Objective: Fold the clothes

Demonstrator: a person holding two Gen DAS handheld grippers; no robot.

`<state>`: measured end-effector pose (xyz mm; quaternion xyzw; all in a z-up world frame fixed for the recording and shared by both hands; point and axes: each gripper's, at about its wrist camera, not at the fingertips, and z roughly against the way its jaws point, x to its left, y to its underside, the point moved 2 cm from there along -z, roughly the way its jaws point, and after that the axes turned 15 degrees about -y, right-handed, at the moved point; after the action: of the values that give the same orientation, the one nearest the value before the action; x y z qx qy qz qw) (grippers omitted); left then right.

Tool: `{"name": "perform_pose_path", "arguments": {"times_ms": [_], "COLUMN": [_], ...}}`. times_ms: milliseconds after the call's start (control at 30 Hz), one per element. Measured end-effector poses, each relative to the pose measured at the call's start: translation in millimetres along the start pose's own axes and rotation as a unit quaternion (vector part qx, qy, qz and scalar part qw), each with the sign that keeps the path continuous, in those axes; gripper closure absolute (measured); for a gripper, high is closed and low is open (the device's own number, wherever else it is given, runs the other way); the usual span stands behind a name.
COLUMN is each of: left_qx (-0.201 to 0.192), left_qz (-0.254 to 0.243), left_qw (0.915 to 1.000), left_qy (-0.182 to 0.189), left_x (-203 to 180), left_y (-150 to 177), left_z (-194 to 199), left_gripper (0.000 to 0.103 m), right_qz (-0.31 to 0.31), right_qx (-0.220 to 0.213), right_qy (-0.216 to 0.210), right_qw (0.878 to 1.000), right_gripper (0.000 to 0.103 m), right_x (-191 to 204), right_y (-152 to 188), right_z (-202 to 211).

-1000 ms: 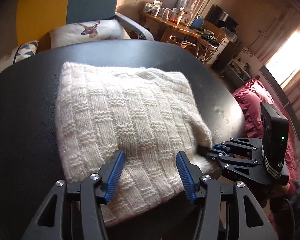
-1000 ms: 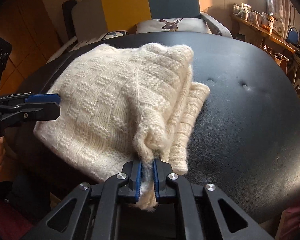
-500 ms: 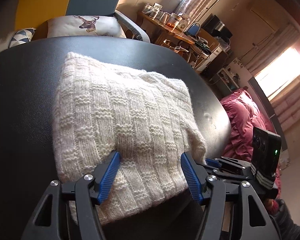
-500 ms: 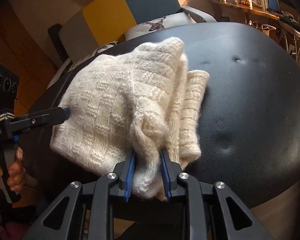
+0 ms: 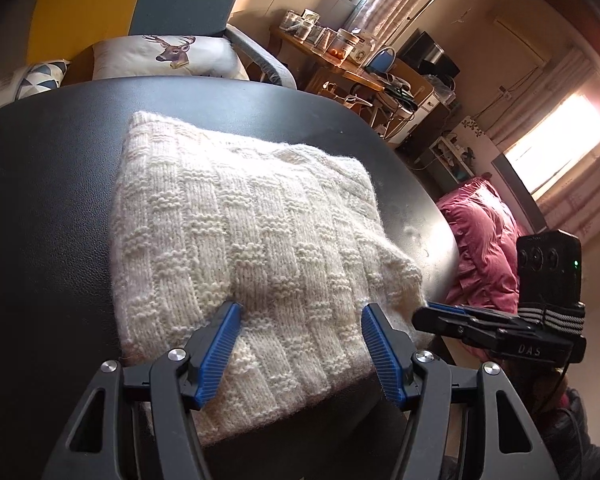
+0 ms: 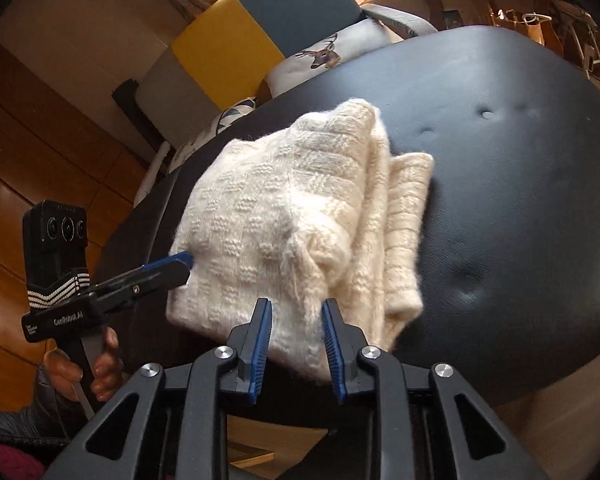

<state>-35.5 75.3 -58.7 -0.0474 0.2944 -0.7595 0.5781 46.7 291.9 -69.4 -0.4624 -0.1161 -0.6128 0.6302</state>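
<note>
A cream knitted sweater (image 5: 252,248) lies folded into a thick square on the black padded table (image 5: 44,208). My left gripper (image 5: 300,320) is open at the sweater's near edge, its blue pads astride the knit without pinching it. In the right wrist view the same sweater (image 6: 284,216) shows its stacked folded layers and a ribbed piece (image 6: 408,200) sticking out on the right. My right gripper (image 6: 296,320) is open too, its pads either side of the near corner. The left gripper (image 6: 168,270) touches the sweater's left edge there, held by a hand (image 6: 100,368).
The black table (image 6: 520,168) has dimpled buttons and bare room right of the sweater. Behind it stand a yellow-and-blue chair (image 5: 100,4) and a deer-print cushion (image 5: 164,56). A cluttered wooden desk (image 5: 340,60) and a red quilt (image 5: 484,248) lie to the right.
My right gripper has opened and let go of the sweater's bunched corner, which now rests on the stack. Both grippers have drawn back slightly toward the table's near edge.
</note>
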Motion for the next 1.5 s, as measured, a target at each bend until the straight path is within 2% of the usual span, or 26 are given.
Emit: {"name": "perform_pose_path", "arguments": {"times_ms": [133,233,300,433,500,633,733,833,867,900,967,1000,1100,1367,1500], "left_qx": [0.0,0.0,-0.008,-0.043,-0.041,-0.027,-0.033,-0.047,-0.049,-0.046,-0.039,-0.039,-0.041,-0.039,-0.039], "left_qz": [-0.011,-0.017,-0.017,-0.048,-0.061,-0.078,-0.092,-0.085,-0.086,-0.091,-0.103,-0.108,-0.118,-0.106,-0.109], "left_qw": [0.9999,0.9998,0.9997,0.9976,0.997,0.9961,0.9942,0.995,0.9949,0.9942,0.9926,0.992,0.9902,0.9917,0.9911], "left_qy": [-0.007,-0.014,-0.018,-0.025,-0.024,-0.031,-0.045,-0.024,-0.022,-0.032,-0.05,-0.053,-0.062,-0.063,-0.066], "left_x": [-2,-5,-6,-11,-10,-7,-11,-14,-16,-17,-20,-20,-21,-17,-19], "left_y": [1,1,1,3,7,14,15,9,8,8,8,9,12,12,13], "left_z": [0,-1,2,18,17,7,5,11,11,7,0,-2,-5,-7,-8], "left_gripper": [0.039,0.039,0.039,0.038,0.037,0.037,0.037,0.036,0.033,0.032,0.032,0.032,0.031,0.029,0.028], "right_qz": [-0.004,-0.018,-0.017,0.048,0.058,0.035,0.018,0.001,-0.005,-0.01,-0.022,-0.026,-0.037,-0.067,-0.09], "right_qx": [-0.01,0.004,0.004,-0.042,-0.047,-0.041,-0.037,-0.032,-0.031,-0.029,-0.027,-0.027,-0.039,-0.072,-0.066], "right_qy": [0.001,0.011,0.026,0.043,0.057,0.047,0.039,0.032,0.03,0.027,0.022,0.018,-0.007,-0.073,-0.073], "right_qw": [1.0,1.0,1.0,0.997,0.996,0.997,0.998,0.999,0.999,0.999,0.999,0.999,0.999,0.993,0.991], "right_gripper": [0.076,0.073,0.09,0.095,0.095,0.095,0.095,0.096,0.093,0.087,0.085,0.08,0.078,0.077,0.077], "right_x": [-9,-17,-17,16,19,2,-10,-22,-26,-30,-38,-41,-46,-59,-72], "right_y": [-6,-14,-16,-15,-12,-7,-3,0,1,2,5,3,-18,-74,-92], "right_z": [-5,-20,-25,4,16,18,20,21,22,22,24,23,19,6,-19]}}
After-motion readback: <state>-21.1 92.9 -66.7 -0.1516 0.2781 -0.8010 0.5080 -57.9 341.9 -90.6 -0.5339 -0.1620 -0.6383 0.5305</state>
